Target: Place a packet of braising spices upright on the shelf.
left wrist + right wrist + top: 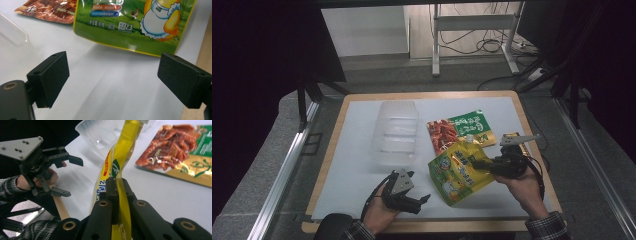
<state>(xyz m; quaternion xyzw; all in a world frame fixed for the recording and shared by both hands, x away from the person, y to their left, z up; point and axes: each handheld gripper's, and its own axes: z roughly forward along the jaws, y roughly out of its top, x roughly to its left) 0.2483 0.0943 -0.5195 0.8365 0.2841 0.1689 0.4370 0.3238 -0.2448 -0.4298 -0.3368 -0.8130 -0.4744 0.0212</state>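
Observation:
A yellow-green snack packet (457,172) with a cartoon hen on it is lifted at its right edge, where my right gripper (477,164) is shut on it. In the right gripper view the packet (122,157) stands on edge between the closed jaws of that gripper (117,187). My left gripper (418,186) sits near the table's front edge, left of the packet, open and holding nothing. Its wide-apart pads (50,77) frame bare white table, with the packet's bottom edge (135,25) just beyond them.
A red and green snack packet (459,130) lies flat behind the yellow one. A clear plastic container (395,132) stands left of it, mid-table. A small yellow item (512,136) lies by the right edge. The white sheet (352,165) has a wooden border.

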